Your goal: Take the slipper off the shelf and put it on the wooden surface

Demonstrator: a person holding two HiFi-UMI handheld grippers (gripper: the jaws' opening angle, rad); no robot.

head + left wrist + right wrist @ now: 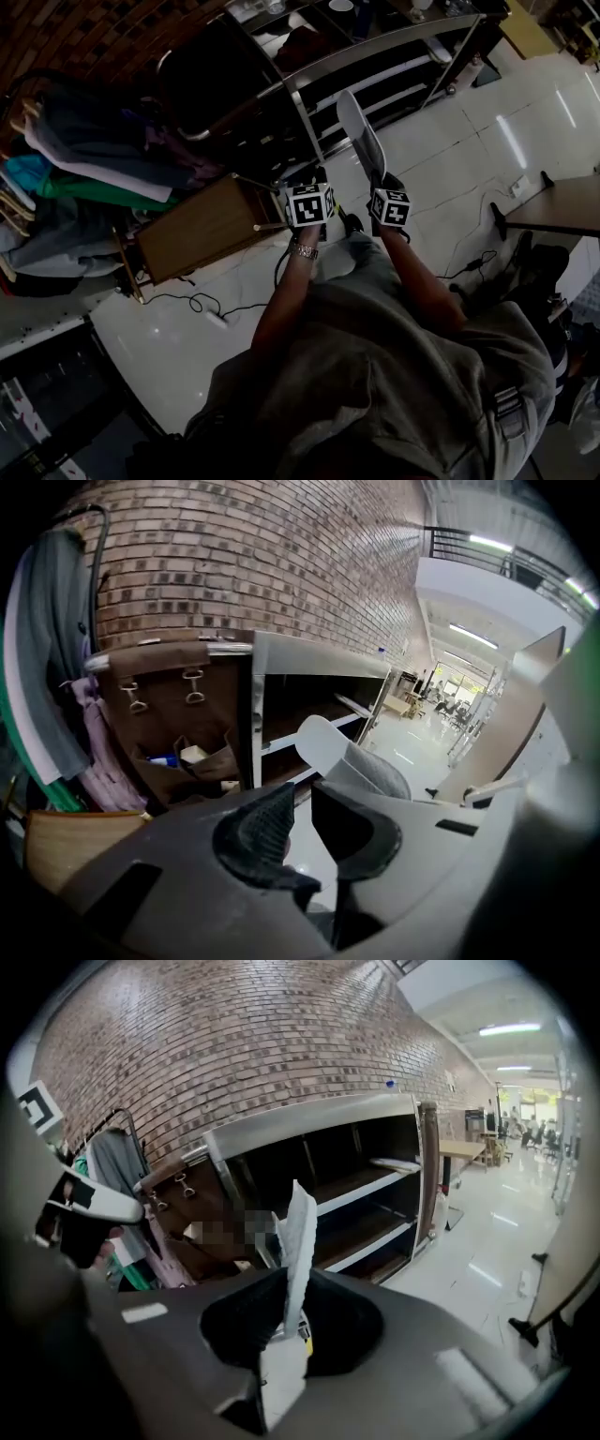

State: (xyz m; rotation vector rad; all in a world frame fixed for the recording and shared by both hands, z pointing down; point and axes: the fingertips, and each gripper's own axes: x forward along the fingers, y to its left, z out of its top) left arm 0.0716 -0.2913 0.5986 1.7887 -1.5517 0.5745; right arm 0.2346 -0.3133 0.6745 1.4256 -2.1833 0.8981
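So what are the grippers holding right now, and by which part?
The right gripper pinches the slipper by one end of its sole; the left gripper holds nothing.

The right gripper (377, 180) holds a white slipper (360, 131) by one end, and the rest of it points toward the dark metal shelf (375, 56). The left gripper (313, 183) is just beside it, near a corner of the wooden surface (202, 230). Clothes (84, 159) hang at the left. Cables (202, 305) lie on the white floor (525, 122).
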